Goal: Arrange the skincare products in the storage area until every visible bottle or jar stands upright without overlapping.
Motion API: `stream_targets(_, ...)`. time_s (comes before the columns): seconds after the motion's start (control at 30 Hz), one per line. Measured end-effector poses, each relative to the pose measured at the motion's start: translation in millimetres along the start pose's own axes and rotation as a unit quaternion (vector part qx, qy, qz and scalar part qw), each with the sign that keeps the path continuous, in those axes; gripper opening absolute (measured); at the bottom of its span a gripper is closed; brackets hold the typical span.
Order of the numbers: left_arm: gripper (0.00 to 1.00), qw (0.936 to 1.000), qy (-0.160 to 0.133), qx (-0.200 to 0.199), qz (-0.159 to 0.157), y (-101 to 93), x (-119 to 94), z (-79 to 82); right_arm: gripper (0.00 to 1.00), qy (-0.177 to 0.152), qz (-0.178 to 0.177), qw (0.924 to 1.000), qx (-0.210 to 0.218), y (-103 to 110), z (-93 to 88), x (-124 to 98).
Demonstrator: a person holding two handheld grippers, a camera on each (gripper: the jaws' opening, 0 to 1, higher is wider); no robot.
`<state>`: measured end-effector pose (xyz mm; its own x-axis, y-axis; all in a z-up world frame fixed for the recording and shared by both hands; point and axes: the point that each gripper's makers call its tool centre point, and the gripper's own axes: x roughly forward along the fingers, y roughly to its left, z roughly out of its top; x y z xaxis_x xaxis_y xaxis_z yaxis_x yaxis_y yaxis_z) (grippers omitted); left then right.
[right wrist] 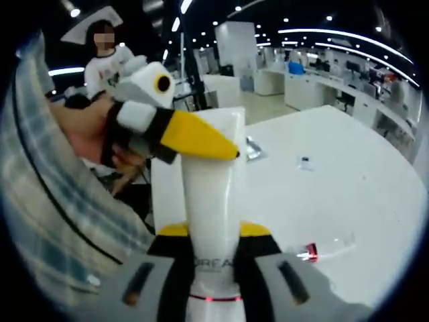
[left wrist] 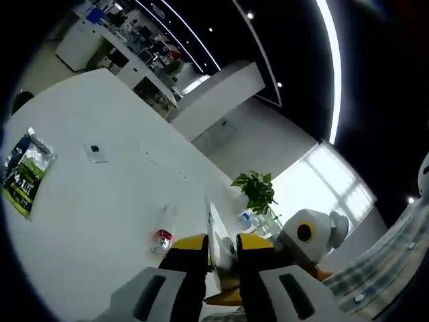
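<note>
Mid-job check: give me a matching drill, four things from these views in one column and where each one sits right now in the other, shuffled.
Things:
1. white plastic tube
2. small clear bottle with red cap
3. green-and-black foil packet
4. green leafy plant

Places:
a. lying on its side on the white table
b. beyond the table, by the bright window
c. gripped by the left tongs and right tongs
d. flat near the table's edge

Pairs: 1-c, 2-a, 3-d, 4-b
</note>
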<state>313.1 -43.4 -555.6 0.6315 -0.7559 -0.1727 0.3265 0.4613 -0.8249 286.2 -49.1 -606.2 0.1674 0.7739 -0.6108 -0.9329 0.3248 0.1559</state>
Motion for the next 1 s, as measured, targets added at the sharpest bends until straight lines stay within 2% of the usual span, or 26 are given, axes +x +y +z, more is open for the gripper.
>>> stream_targets(0.27, 0.14, 0.9995, -0.019, 0.007, 0.022, 4.0, -1.5, 7.8, 0.23, -0.002, -0.007, 0.9999, -0.007, -3.1, 5.0, 5.8)
stream_targets(0.47, 0.12, 0.9992, -0.024, 0.017, 0.026, 1.2, 0.3, 14.5, 0.27, -0.012, -0.014, 0.9998, -0.01, -6.2, 9.3, 8.2)
stream_targets(0.6, 0.1, 0.9986, -0.017, 0.04, 0.029, -1.2, 3.4, 15.3, 0.3, -0.007, -0.022, 0.9997, -0.011, -10.5, 8.3, 12.6)
stream_targets(0.67, 0.09, 0.9966, -0.005, 0.076, 0.031, -2.6, 5.5, 13.3, 0.31, 0.0, -0.023, 0.9996, -0.015, -12.4, 5.2, 14.7)
stream_targets(0.77, 0.09, 0.995, 0.004, 0.095, 0.031, -6.2, 8.6, 12.1, 0.31, 0.0, -0.022, 0.9997, -0.012, -13.5, 3.9, 14.5)
stream_targets(1.0, 0.08, 0.9939, 0.01, 0.106, 0.028, -4.2, 10.2, 12.3, 0.32, -0.002, -0.017, 0.9998, -0.01, -15.7, 4.1, 16.4)
